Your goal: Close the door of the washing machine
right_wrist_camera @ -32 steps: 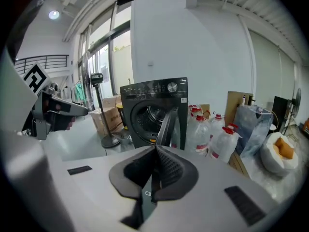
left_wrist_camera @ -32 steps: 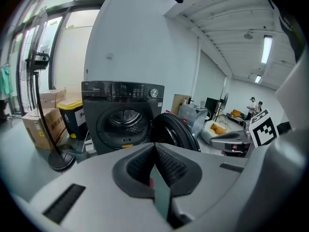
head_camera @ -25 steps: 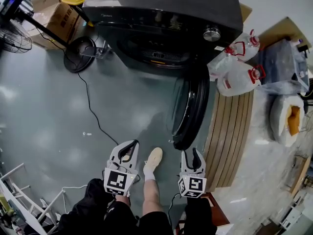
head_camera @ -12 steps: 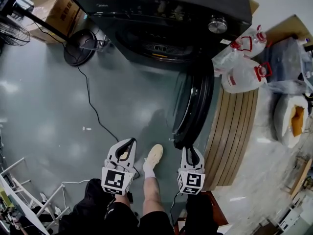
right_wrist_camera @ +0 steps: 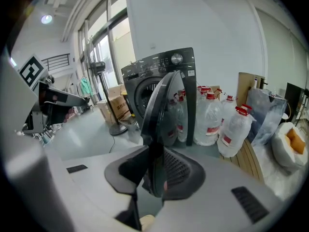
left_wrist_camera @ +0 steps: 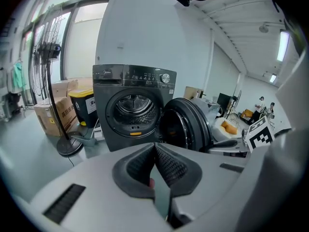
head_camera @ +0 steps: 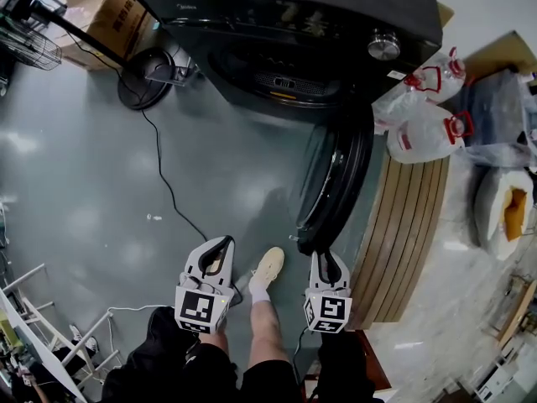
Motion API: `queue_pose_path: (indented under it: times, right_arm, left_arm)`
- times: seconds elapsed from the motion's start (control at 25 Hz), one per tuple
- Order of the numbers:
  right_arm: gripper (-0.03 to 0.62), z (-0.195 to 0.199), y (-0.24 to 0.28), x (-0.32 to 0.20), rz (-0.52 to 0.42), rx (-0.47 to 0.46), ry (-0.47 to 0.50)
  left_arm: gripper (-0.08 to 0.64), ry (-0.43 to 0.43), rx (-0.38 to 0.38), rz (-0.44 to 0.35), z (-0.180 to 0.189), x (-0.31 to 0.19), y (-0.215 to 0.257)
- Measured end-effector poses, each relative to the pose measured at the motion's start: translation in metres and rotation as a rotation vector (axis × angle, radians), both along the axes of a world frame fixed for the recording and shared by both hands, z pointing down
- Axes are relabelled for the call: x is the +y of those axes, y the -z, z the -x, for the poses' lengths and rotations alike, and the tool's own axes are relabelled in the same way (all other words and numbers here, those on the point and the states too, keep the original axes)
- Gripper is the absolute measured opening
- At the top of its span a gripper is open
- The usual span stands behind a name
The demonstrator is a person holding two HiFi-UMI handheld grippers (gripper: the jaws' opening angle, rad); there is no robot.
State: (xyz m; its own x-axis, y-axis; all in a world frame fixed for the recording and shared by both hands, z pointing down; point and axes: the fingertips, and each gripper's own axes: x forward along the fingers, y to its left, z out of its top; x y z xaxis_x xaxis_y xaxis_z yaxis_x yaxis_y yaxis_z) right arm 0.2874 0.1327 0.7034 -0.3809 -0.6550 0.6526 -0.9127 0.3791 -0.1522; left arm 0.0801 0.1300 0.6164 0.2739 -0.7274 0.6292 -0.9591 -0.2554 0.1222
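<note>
The dark washing machine (head_camera: 294,23) stands at the top of the head view. Its round door (head_camera: 331,175) hangs wide open, edge-on toward me. My right gripper (head_camera: 324,257) sits at the door's near lower rim. In the right gripper view the door (right_wrist_camera: 161,110) rim runs between the pads, and my right gripper (right_wrist_camera: 155,153) has just been closing and now presses on it. My left gripper (head_camera: 226,243) hangs left of the door, shut on nothing. From the left gripper view I see the drum opening of the washing machine (left_wrist_camera: 133,108), the door (left_wrist_camera: 186,127) and the left gripper (left_wrist_camera: 155,146).
Water jugs (head_camera: 428,133) and a slatted wooden platform (head_camera: 403,225) lie right of the door. A fan base (head_camera: 143,78) with its cable (head_camera: 168,191) and cardboard boxes (head_camera: 117,19) are at the left. The person's foot (head_camera: 267,271) is between the grippers. A white rack (head_camera: 33,326) is at bottom left.
The right gripper's jaws have narrowed around the door's rim and the gripper has sunk a little. The left gripper has stayed about where it was.
</note>
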Motion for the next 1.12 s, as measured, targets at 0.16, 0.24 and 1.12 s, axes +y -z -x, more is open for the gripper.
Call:
queue_pose_path:
  times: [0.16,0.24,1.12]
  right_arm:
    - [0.101,0.011,0.0,-0.001,0.006,0.002,0.008]
    - [0.104,0.019,0.0,0.0,0.014,0.004,0.011]
    - [0.128,0.136,0.002,-0.027,0.065,-0.037,-0.025]
  left_arm:
    - [0.023,0.009,0.0,-0.005,0.008,0.003,0.002]
    - [0.023,0.012,-0.001,-0.008,0.015,0.005,0.002]
    - [0.023,-0.028,0.02,-0.024,0.105,-0.045,0.003]
